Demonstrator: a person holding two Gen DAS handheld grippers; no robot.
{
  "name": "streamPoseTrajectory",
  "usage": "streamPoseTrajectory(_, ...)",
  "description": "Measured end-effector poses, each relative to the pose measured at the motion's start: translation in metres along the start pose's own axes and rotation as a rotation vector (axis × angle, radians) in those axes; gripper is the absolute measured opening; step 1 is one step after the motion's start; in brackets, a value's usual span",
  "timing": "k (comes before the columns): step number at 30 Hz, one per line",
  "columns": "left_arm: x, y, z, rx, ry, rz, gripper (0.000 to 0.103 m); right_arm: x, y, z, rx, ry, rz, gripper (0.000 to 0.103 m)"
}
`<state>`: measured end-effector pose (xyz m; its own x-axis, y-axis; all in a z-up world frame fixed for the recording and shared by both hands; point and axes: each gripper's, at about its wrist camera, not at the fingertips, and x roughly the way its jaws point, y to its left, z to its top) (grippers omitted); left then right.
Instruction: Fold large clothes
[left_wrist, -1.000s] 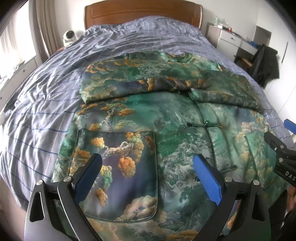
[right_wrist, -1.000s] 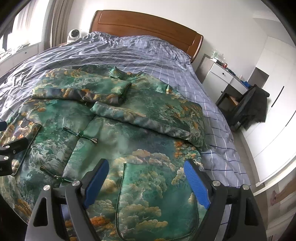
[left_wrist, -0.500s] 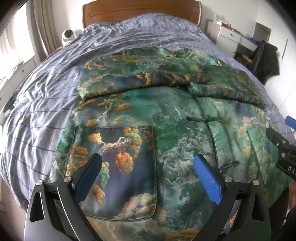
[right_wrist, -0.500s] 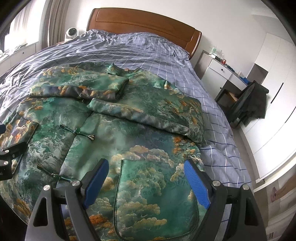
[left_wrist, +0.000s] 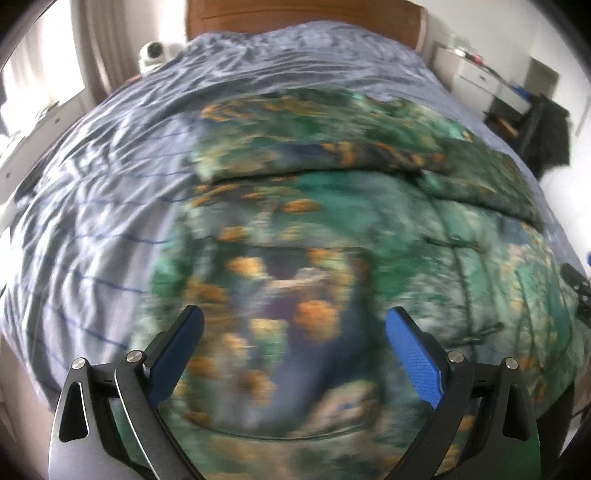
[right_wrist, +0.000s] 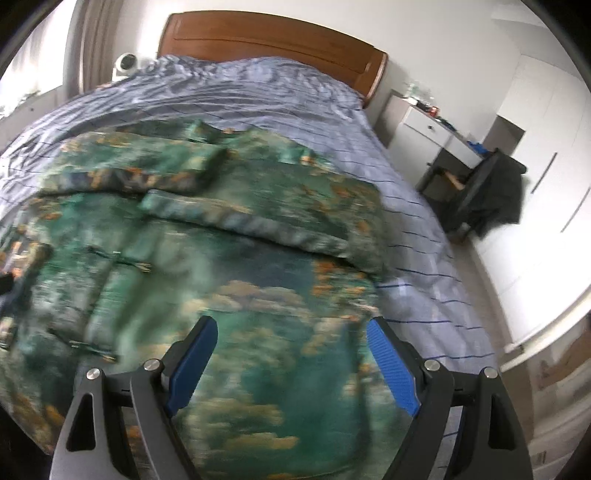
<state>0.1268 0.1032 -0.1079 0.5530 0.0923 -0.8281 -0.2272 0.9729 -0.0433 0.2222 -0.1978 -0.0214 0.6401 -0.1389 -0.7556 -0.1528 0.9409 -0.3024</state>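
A large green jacket with orange and grey cloud print (left_wrist: 332, 229) (right_wrist: 221, 258) lies face up on the bed, both sleeves folded across its chest. My left gripper (left_wrist: 293, 325) hovers open over the lower left pocket area, nothing between its blue pads. Over the lower right pocket, near the jacket's right edge, my right gripper (right_wrist: 291, 336) also stands open and holds nothing. Both views are motion-blurred. The right gripper's black body (left_wrist: 576, 284) shows at the right edge of the left wrist view.
The bed's blue checked cover (left_wrist: 92, 221) (right_wrist: 406, 229) surrounds the jacket, with a wooden headboard (right_wrist: 273, 40) behind. A white nightstand (right_wrist: 432, 129) and a chair draped in dark clothes (right_wrist: 491, 195) stand to the right of the bed. A small white device (left_wrist: 155, 55) sits at the far left.
Both grippers have moved forward and slightly lower over the jacket's lower part; the views turned blurry. The jaws stay equally wide and the jacket lies unchanged.
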Motion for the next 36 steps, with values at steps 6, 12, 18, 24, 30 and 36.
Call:
streamPoseTrajectory(6, 0.001, 0.045, -0.002, -0.074, 0.013, 0.077, 0.099, 0.001, -0.023, -0.002, 0.031, 0.004, -0.051, 0.085)
streamPoseTrajectory(12, 0.008, 0.065, -0.010, -0.095, 0.058, 0.096, 0.099, 0.002, -0.028, -0.002, 0.036, 0.011, -0.050, 0.085)
streamPoseTrajectory(18, 0.009, 0.099, -0.034, -0.105, 0.142, -0.034, 0.100, 0.007, -0.078, -0.026, 0.091, 0.056, 0.227, 0.085)
streamPoseTrajectory(24, 0.031, 0.107, -0.062, -0.158, 0.220, -0.177, 0.102, 0.040, -0.127, -0.086, 0.223, 0.233, 0.438, 0.085)
streamPoseTrajectory(30, 0.027, 0.093, -0.059, -0.121, 0.271, -0.198, 0.071, 0.059, -0.111, -0.115, 0.210, 0.309, 0.559, 0.073)
streamPoseTrajectory(36, -0.021, 0.085, -0.044, -0.071, 0.243, -0.218, 0.010, 0.031, -0.120, -0.088, 0.234, 0.275, 0.665, 0.019)
